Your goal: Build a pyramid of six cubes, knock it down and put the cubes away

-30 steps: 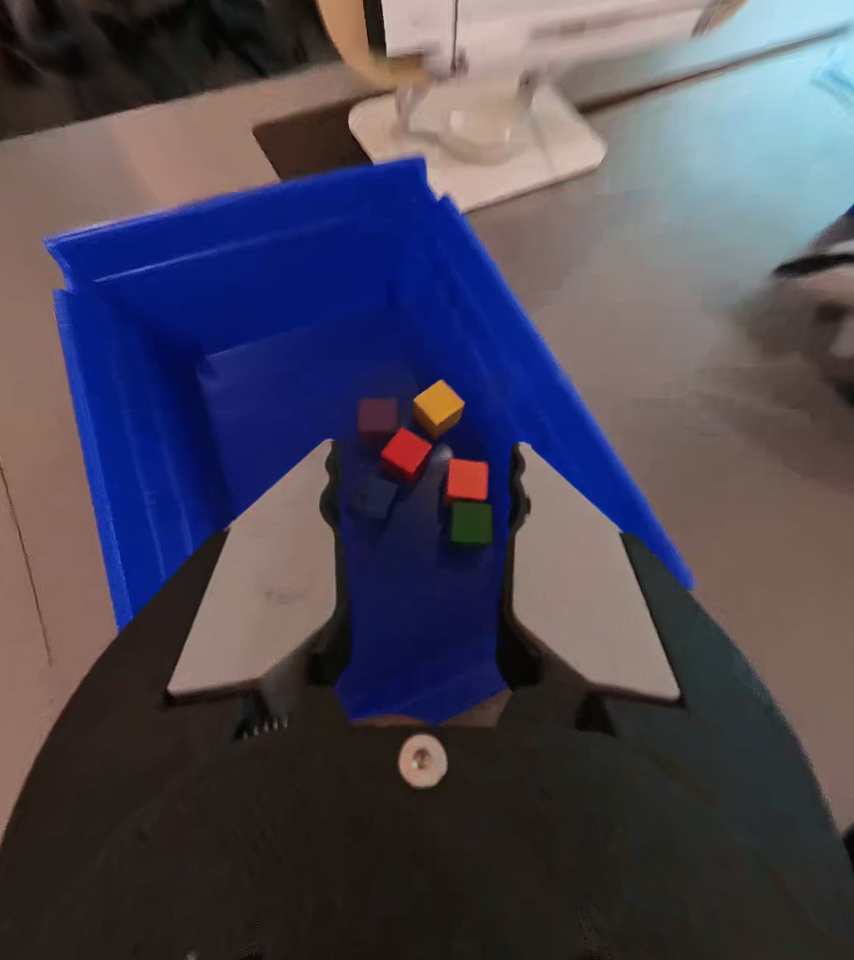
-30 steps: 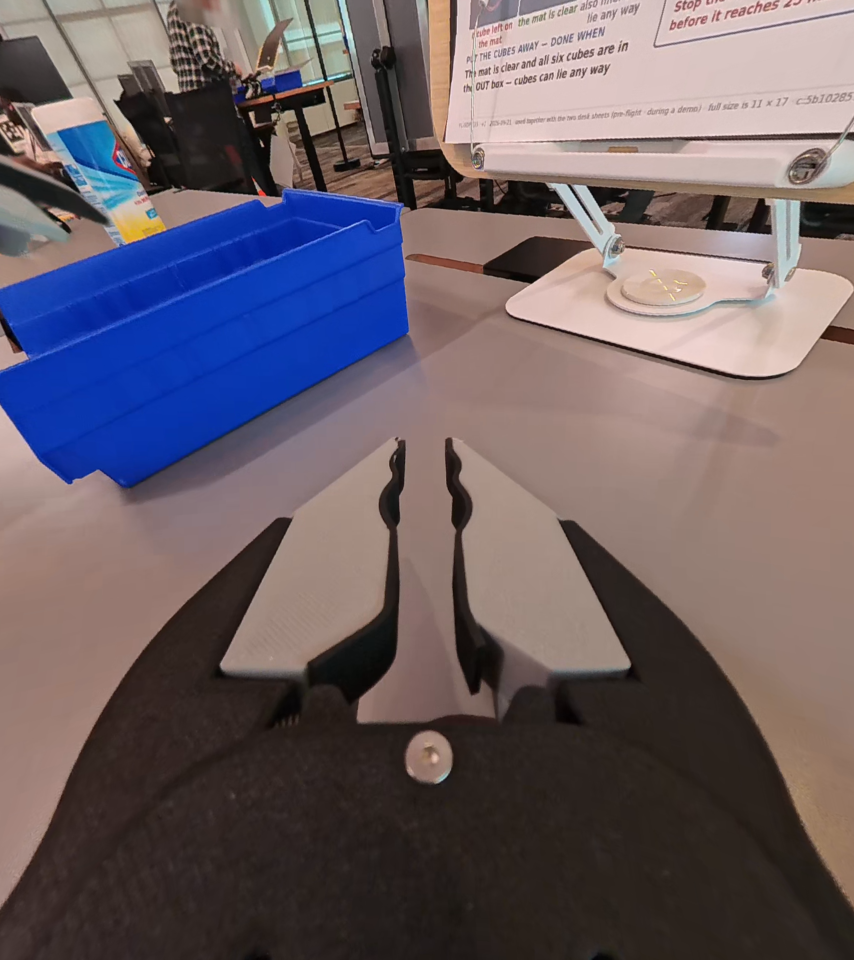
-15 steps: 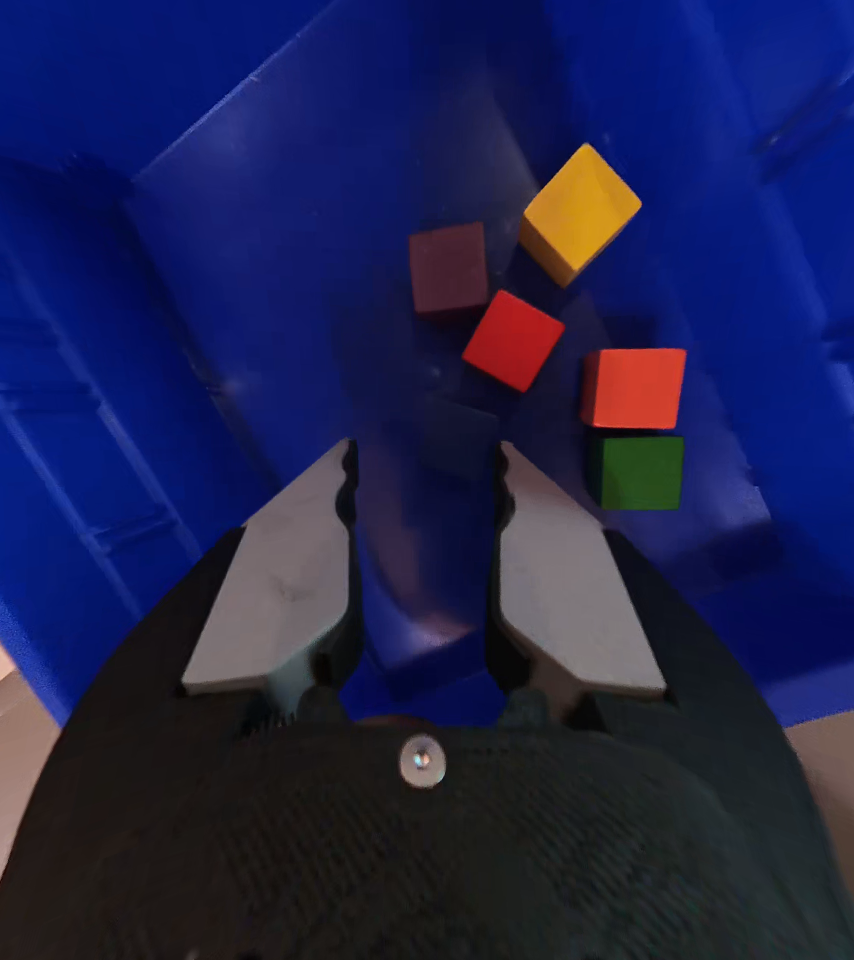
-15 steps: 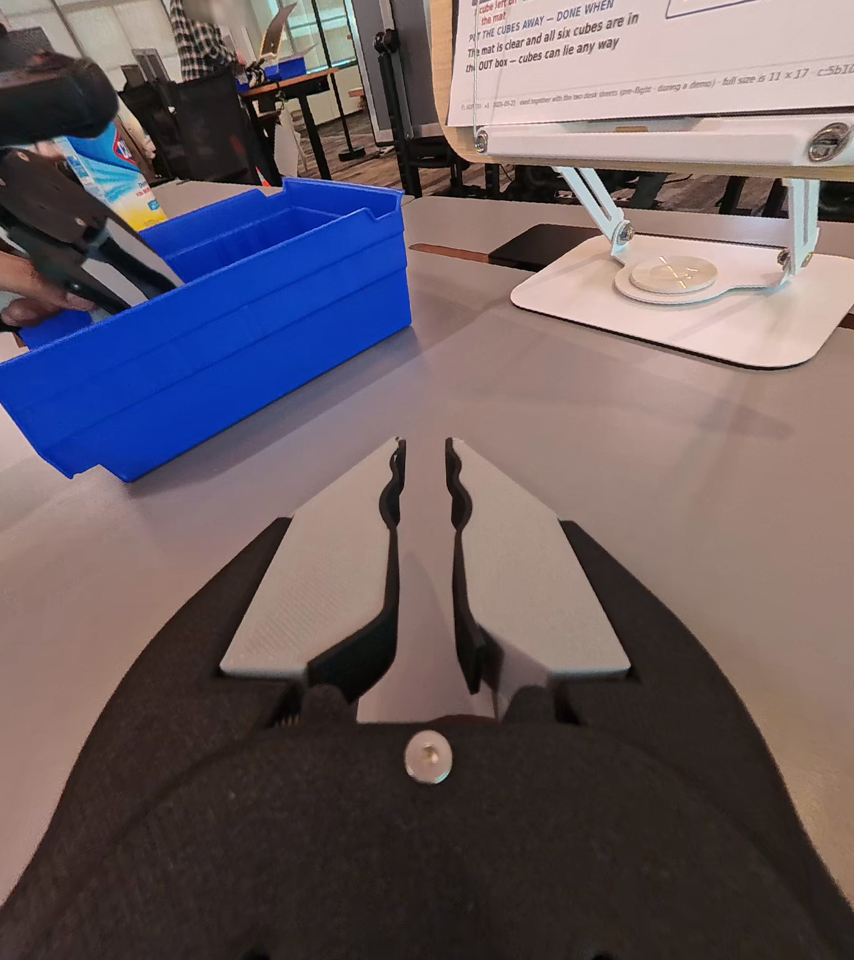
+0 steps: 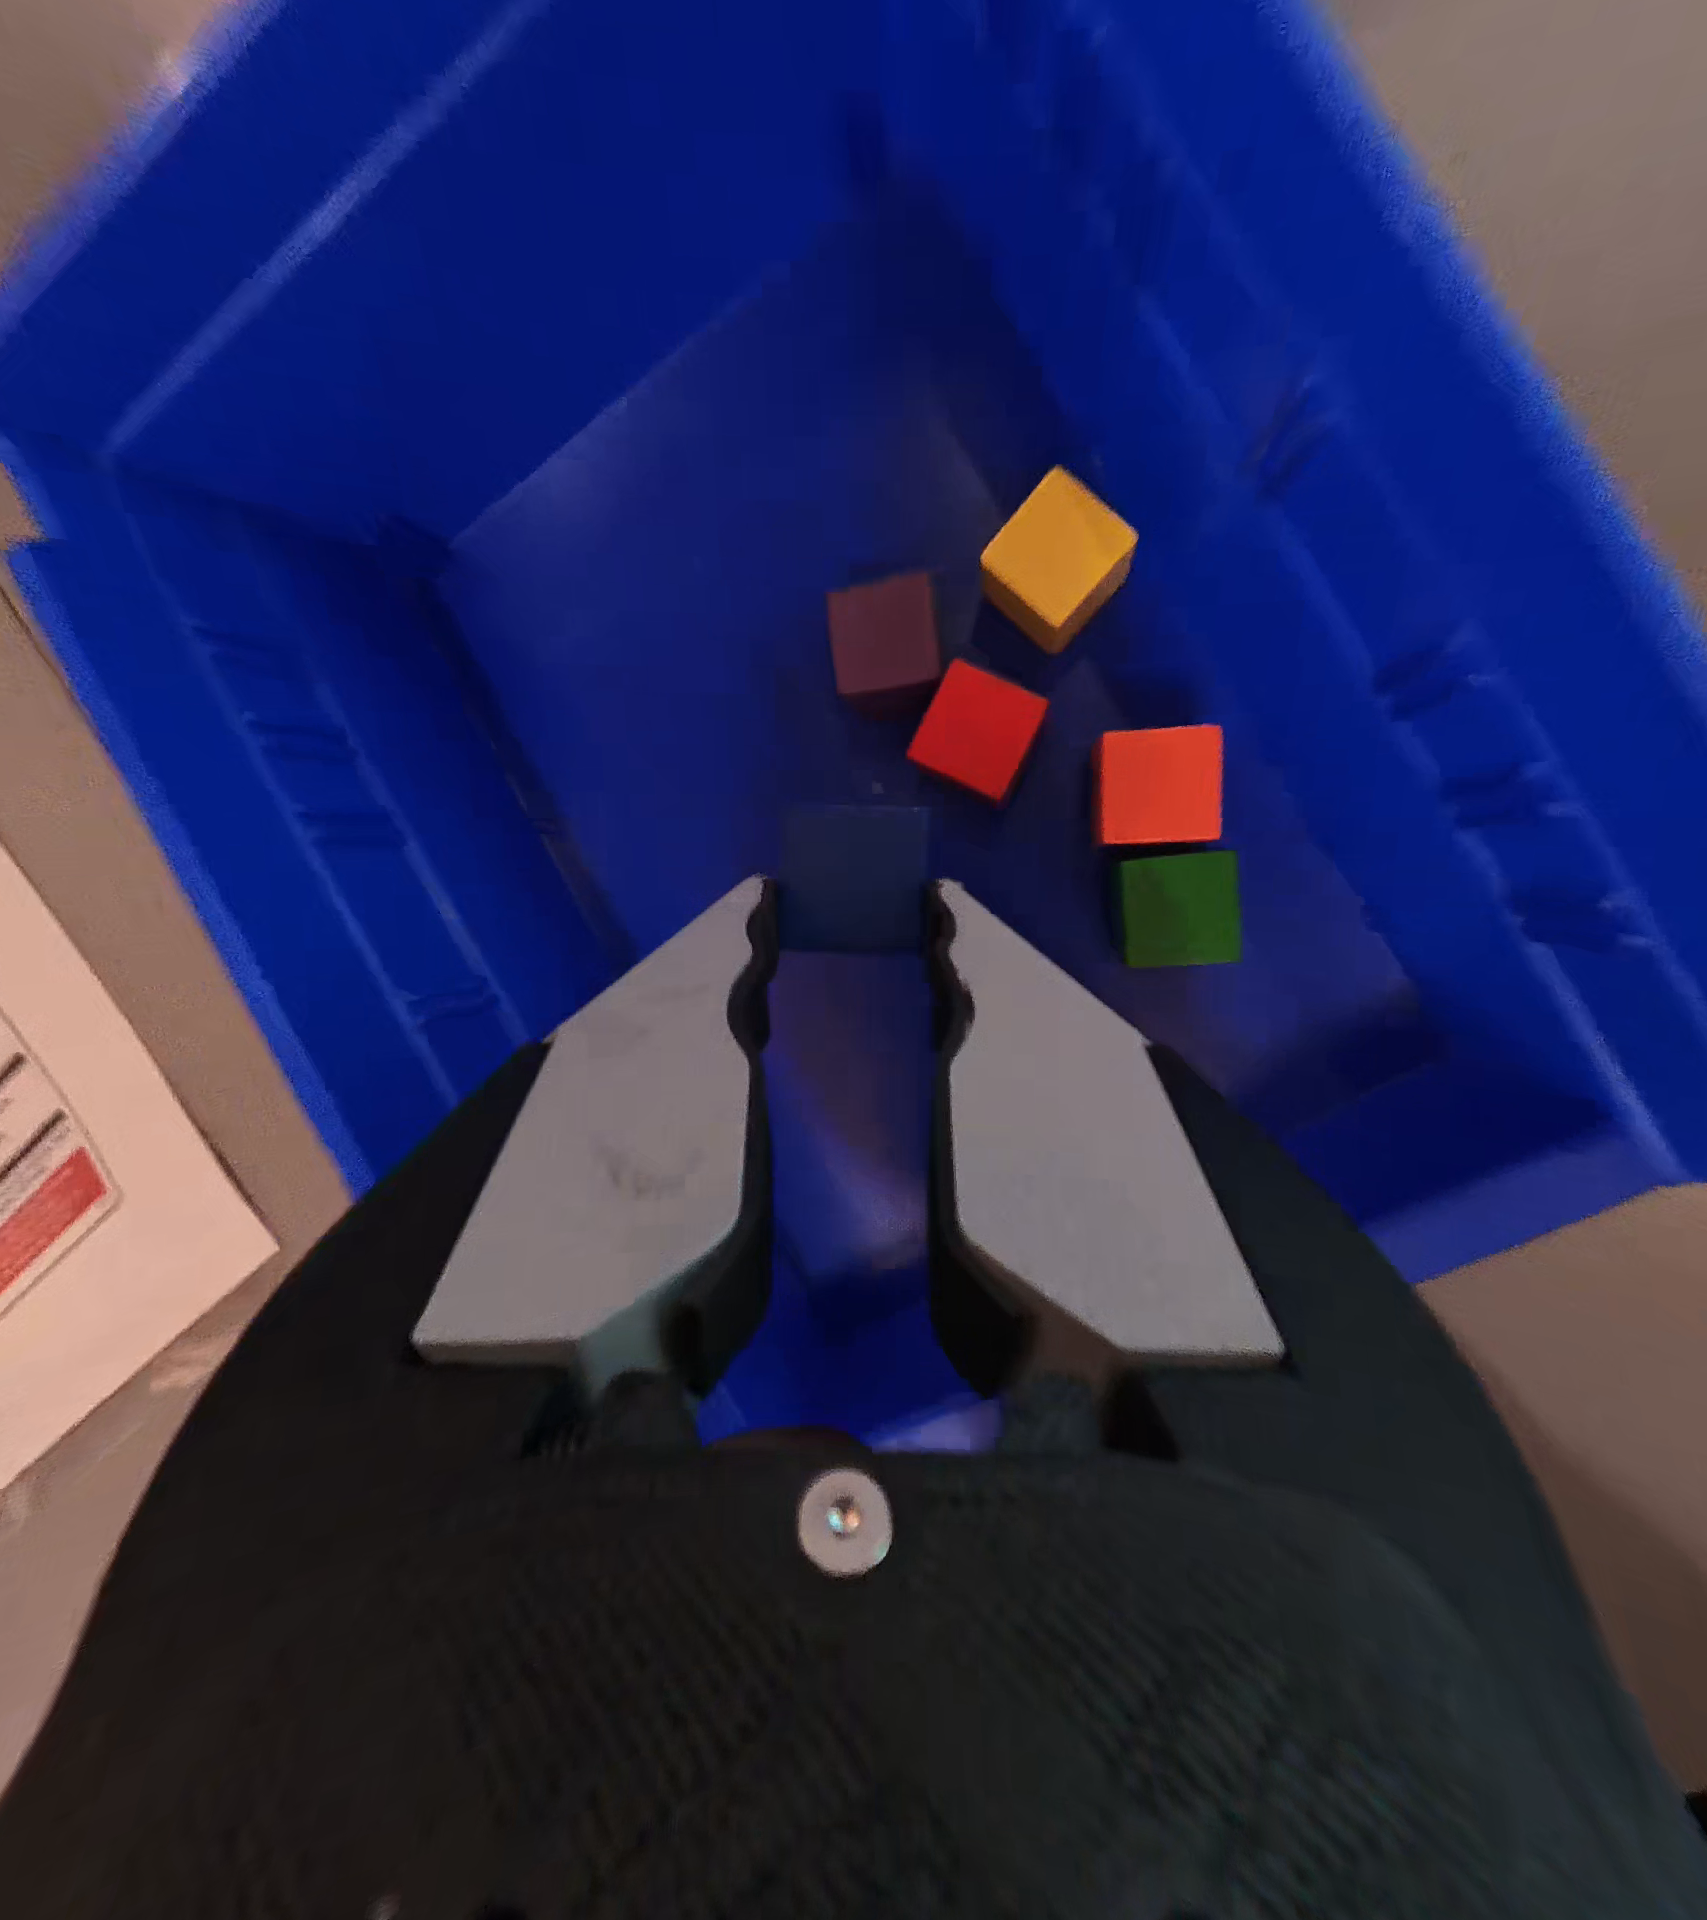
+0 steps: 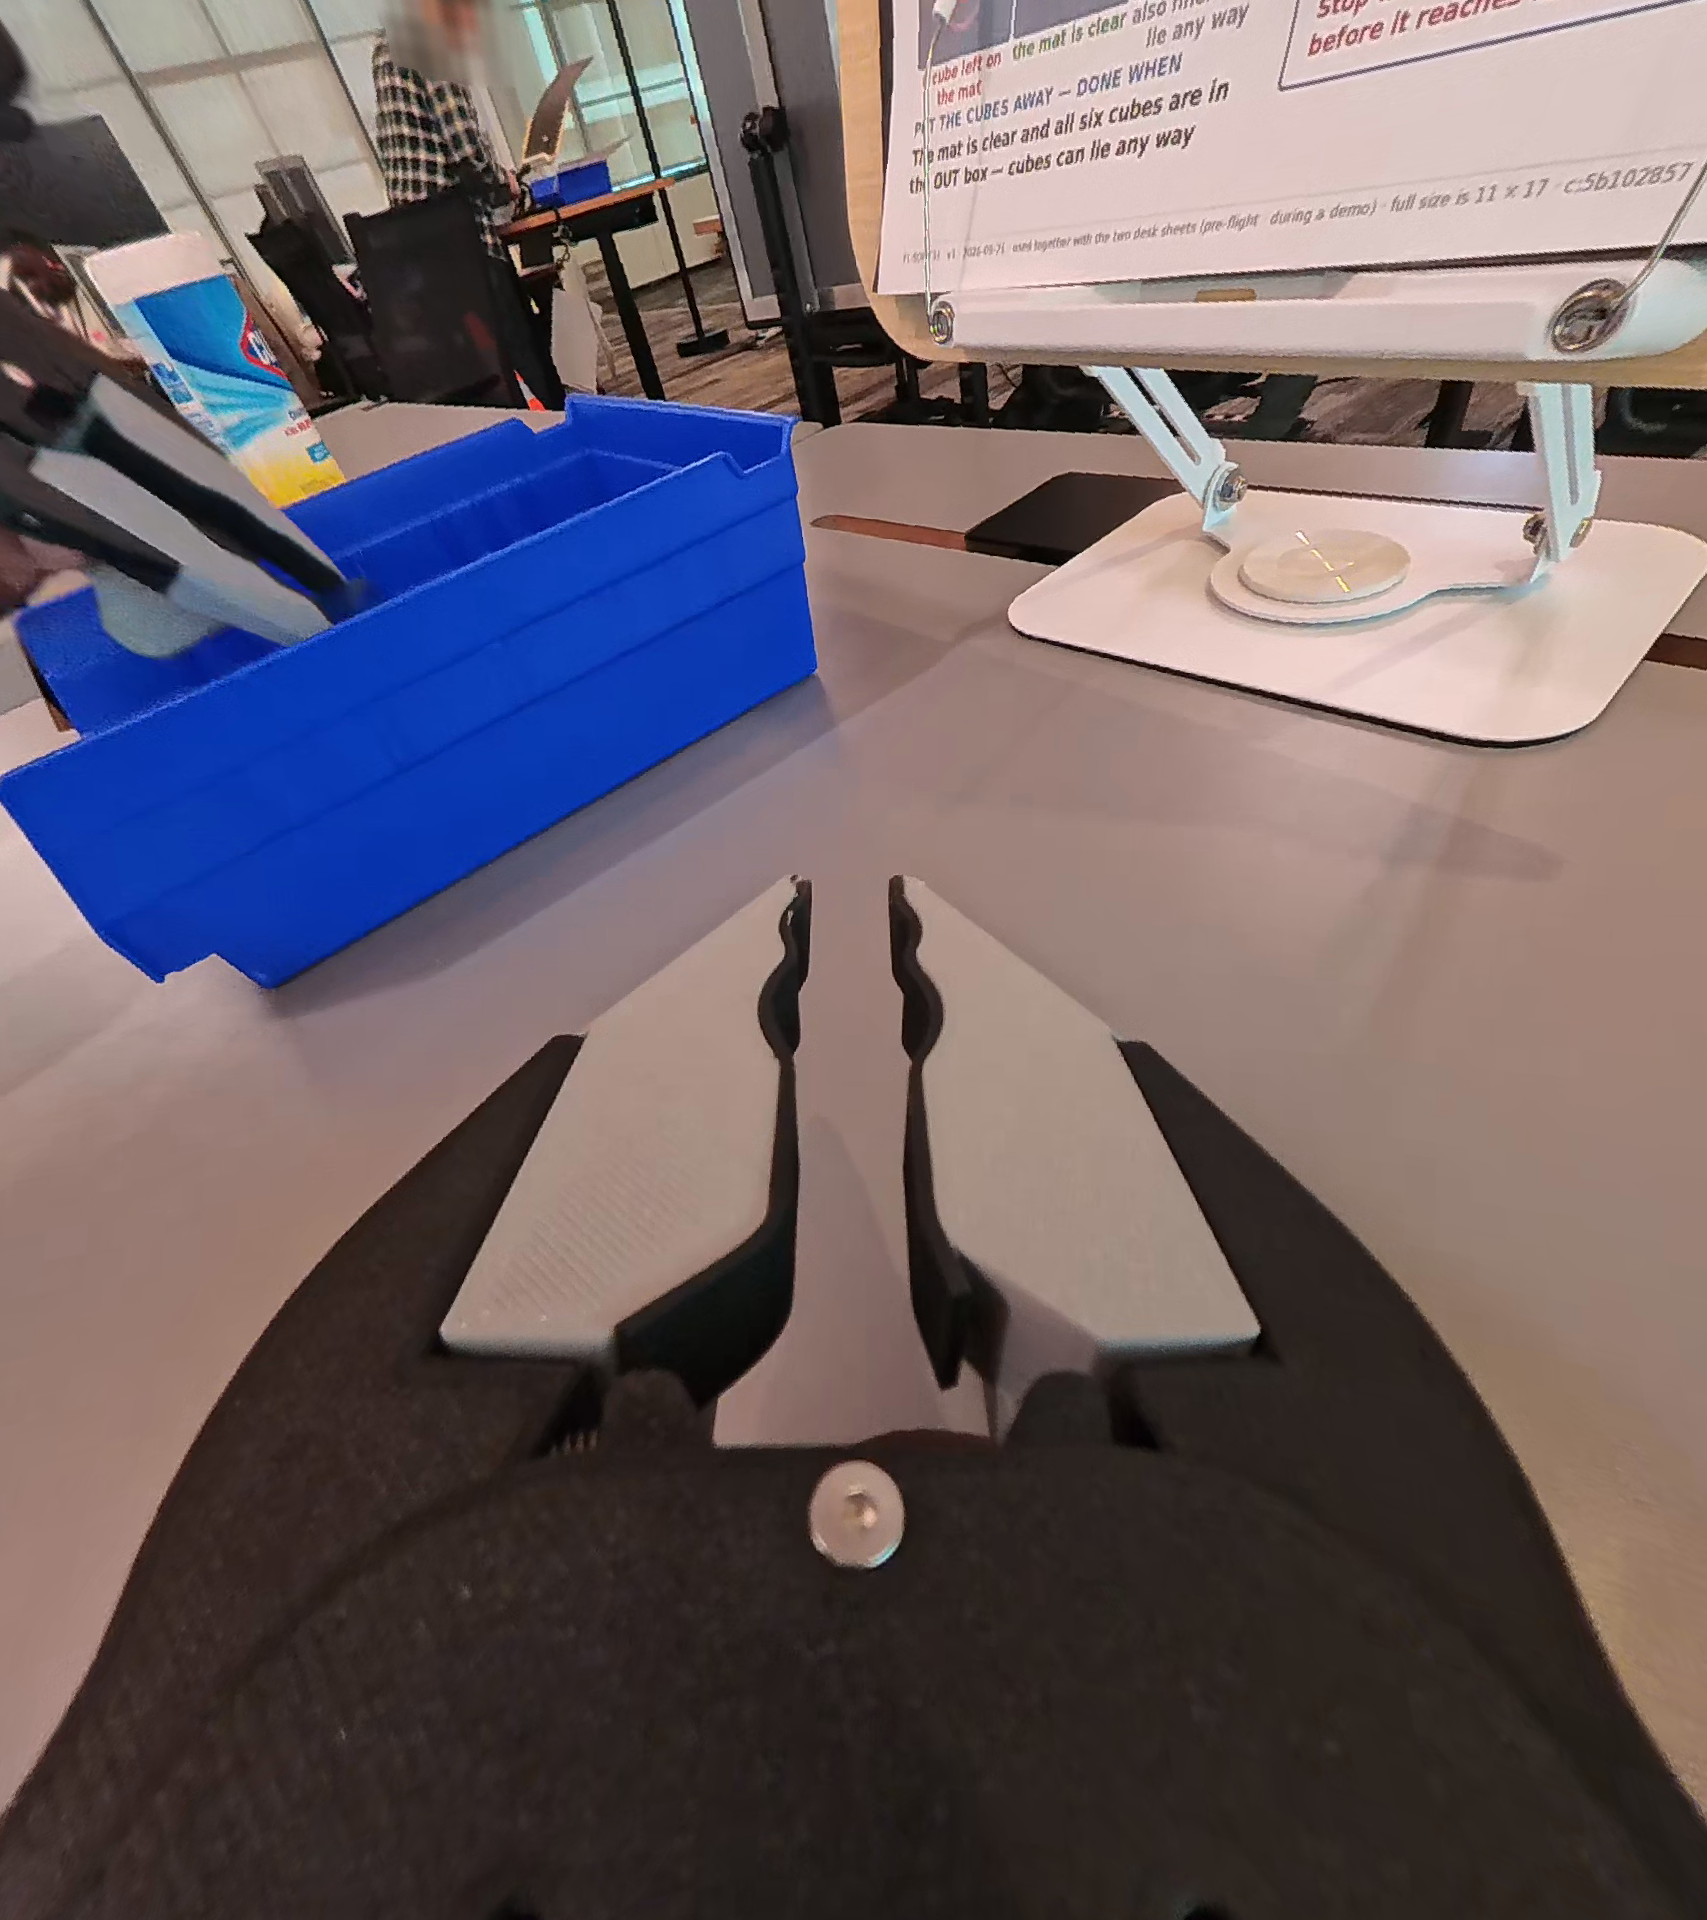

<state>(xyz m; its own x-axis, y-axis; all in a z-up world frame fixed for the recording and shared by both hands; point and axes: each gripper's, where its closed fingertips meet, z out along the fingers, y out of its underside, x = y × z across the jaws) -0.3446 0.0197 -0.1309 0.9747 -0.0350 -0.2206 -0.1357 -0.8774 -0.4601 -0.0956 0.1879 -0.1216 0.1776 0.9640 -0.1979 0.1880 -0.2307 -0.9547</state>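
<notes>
Cubes are lying in the blue bin [image 5: 1451, 520]; the blue cube [image 5: 854, 878] is sitting between the left gripper [image 5: 849, 904] fingertips, jaws closing on it and apparently touching both sides. Judged step: taking the first cube for building; next comes a firm squeeze and straight lift. Yellow cube [image 5: 1057, 556], red cube [image 5: 977, 727] and others look matte, sharp-edged. Right gripper [image 6: 849, 894] is resting slightly parted, holding nothing, above the grey table [image 6: 1244, 883].

Open-plan office: beyond my grey surface [image 6: 1244, 883] stand black office chairs [image 6: 423, 301], a dark-framed standing desk [image 6: 600, 208], big glass windows [image 6: 236, 62].
</notes>
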